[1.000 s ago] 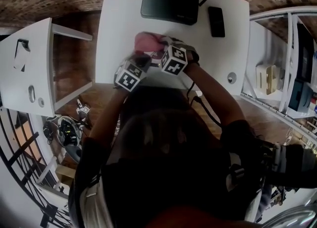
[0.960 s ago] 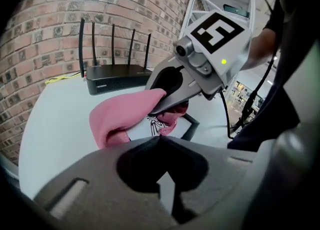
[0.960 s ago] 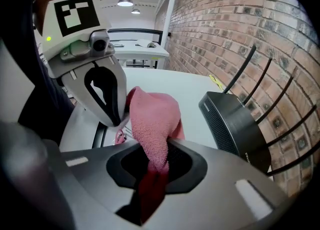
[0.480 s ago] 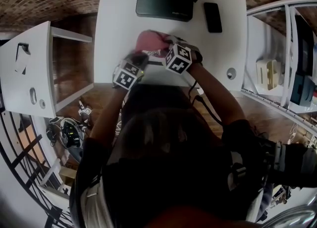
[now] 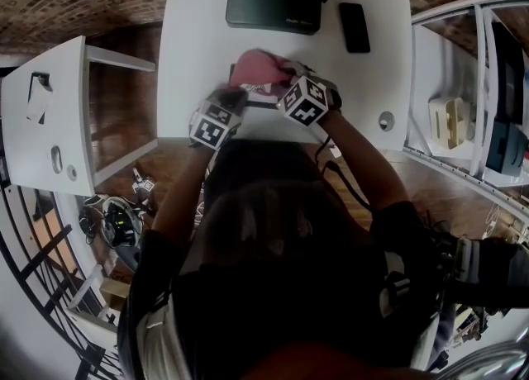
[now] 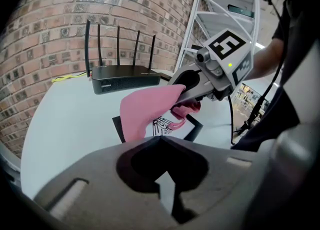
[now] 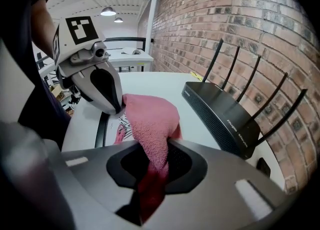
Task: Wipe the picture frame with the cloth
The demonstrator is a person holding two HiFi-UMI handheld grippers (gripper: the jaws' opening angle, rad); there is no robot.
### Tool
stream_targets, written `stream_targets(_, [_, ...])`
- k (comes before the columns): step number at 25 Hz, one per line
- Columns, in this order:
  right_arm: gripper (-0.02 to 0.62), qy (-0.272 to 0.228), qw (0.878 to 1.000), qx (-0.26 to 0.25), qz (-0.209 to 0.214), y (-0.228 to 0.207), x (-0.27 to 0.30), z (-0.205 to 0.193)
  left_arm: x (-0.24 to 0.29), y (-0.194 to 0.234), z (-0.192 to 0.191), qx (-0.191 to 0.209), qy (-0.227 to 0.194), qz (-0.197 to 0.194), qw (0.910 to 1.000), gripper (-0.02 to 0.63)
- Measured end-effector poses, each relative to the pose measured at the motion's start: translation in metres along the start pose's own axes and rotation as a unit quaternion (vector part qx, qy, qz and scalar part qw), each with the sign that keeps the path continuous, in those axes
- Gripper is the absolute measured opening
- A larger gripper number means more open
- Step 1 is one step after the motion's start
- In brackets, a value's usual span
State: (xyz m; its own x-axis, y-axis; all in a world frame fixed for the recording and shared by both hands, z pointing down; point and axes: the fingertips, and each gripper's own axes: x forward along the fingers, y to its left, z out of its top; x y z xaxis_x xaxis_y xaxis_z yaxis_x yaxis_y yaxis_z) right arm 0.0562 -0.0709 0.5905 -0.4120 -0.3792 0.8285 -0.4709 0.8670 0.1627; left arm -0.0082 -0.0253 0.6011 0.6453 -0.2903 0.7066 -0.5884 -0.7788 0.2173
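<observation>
So, your right gripper [image 7: 152, 155] is only partly open, and that's because it's clamped on the pink cloth [image 7: 150, 119]. A fold is pinched right between the jaws. The rest bunches out ahead of the gripper and drapes over the picture frame [image 7: 103, 129].

The frame lies flat on the white surface [image 7: 160, 86], just ahead of and below both grippers.

Your left gripper [image 6: 161, 146] is closed all the way, with nothing gripped as far as I can see. Its tip is down at the edge of the frame nearest to it, right beside the cloth. I can't tell if it's actually pressing on the frame.

Further out past the cloth there's a black router [image 7: 225, 119]. A dark phone [image 5: 354, 27] sits off to the right gripper's outer side.
</observation>
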Motion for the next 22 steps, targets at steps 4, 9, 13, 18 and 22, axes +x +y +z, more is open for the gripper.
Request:
stream_targets(4, [0.061, 0.013, 1.0, 0.015, -0.012, -0.008, -0.007, -0.014, -0.001, 0.0, 0.0, -0.01, -0.005, -0.001, 0.9999, 0.002])
stream_targets(9, [0.061, 0.042, 0.998, 0.043, -0.017, -0.014, -0.019, -0.039, 0.0, -0.001, 0.0, -0.013, -0.01, -0.002, 0.9999, 0.002])
stream_targets(13, [0.063, 0.012, 0.998, 0.058, -0.03, -0.02, -0.032, -0.02, 0.0, -0.001, 0.001, -0.01, -0.013, -0.002, 0.9999, 0.002])
stream_targets(18, [0.063, -0.028, 0.998, 0.04, -0.03, -0.019, -0.046, 0.017, 0.001, -0.004, 0.001, -0.011, -0.016, -0.004, 0.9998, 0.002])
stream_targets(22, [0.063, -0.055, 0.998, 0.023, -0.024, -0.015, -0.053, 0.046, 0.001, -0.005, 0.001, -0.012, -0.021, -0.004, 0.9997, 0.002])
